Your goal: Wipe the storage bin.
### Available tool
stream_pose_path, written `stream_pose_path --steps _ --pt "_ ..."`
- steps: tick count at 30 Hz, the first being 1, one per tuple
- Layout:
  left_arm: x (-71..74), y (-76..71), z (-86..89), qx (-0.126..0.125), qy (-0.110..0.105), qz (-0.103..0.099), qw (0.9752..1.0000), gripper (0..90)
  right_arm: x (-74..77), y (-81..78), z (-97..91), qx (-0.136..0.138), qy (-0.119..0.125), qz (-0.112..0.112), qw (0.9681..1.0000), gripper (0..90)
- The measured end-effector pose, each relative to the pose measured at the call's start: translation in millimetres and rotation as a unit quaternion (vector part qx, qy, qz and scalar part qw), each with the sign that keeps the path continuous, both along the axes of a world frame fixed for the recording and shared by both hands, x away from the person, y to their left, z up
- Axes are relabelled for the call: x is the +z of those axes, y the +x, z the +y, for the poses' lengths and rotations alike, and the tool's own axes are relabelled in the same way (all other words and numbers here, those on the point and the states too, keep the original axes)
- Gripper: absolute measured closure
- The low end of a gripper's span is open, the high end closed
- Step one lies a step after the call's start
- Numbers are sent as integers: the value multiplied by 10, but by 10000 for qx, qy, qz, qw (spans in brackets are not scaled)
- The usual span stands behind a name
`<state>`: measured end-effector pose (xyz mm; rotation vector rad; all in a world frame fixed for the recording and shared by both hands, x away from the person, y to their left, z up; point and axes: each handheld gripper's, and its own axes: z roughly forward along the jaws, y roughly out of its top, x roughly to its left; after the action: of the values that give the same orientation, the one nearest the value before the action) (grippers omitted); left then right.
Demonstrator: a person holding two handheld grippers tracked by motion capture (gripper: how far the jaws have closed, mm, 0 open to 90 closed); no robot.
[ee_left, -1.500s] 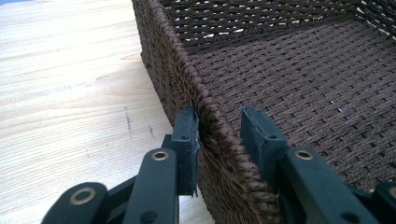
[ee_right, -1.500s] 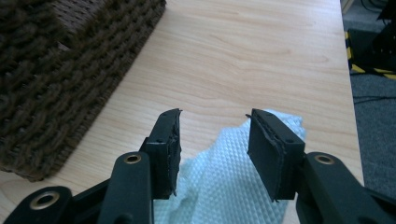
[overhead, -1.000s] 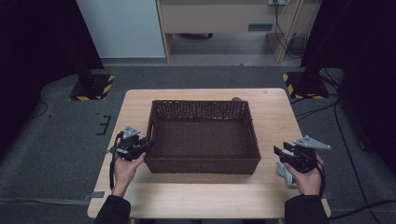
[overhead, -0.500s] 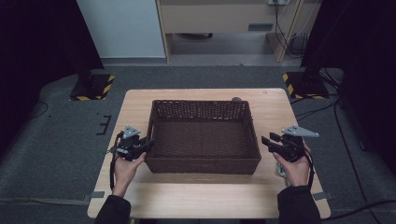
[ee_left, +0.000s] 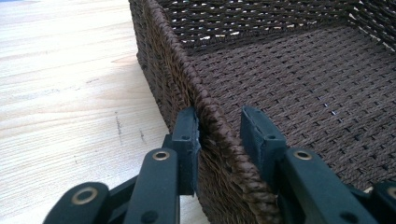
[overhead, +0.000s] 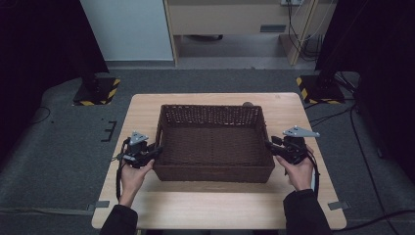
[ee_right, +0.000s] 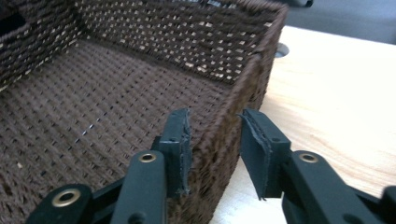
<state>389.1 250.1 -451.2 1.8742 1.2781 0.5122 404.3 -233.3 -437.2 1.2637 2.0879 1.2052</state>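
Observation:
A dark brown wicker basket (overhead: 210, 108) sits empty in the middle of the wooden table (overhead: 215, 205). My left gripper (overhead: 155, 152) is at its left wall. In the left gripper view the gripper (ee_left: 219, 126) straddles the rim (ee_left: 177, 60), one pad outside and one inside, shut on the wall. My right gripper (overhead: 270, 147) is at the right wall. In the right gripper view its jaws have just been closing around that wall (ee_right: 252, 70). The gripper (ee_right: 215, 126) has one pad on each side, with slim gaps still showing.
A small round grey thing (overhead: 248, 104) lies on the table just behind the basket's far right corner. Bare tabletop runs along the front edge and both sides. Dark floor, cables and yellow-black stand bases (overhead: 95, 93) surround the table.
My right hand has moved left and forward from the table's right edge to the basket's right wall, and its jaws have narrowed around the rim. The left hand and basket have stayed put.

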Motion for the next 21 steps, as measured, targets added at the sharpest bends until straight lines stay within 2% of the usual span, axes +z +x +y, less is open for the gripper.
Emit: stream_pose_path --steps 3,6,13,19,21 --pt "-3 3 20 -22 -64 -22 10000 646 -30 3 41 128 -74 92 9998 686" --pt "6 -4 36 11 -54 -52 10000 591 -28 -15 56 73 -130 80 9999 699" --pt "8 -7 69 148 24 -108 9998 485 -21 -114 76 56 -177 112 9998 700" --pt "22 -2 79 178 113 -128 9997 444 -13 -154 101 12 -222 112 9997 698" --pt "43 -1 91 240 35 -146 9996 431 -13 -161 106 1 -193 118 9997 696"
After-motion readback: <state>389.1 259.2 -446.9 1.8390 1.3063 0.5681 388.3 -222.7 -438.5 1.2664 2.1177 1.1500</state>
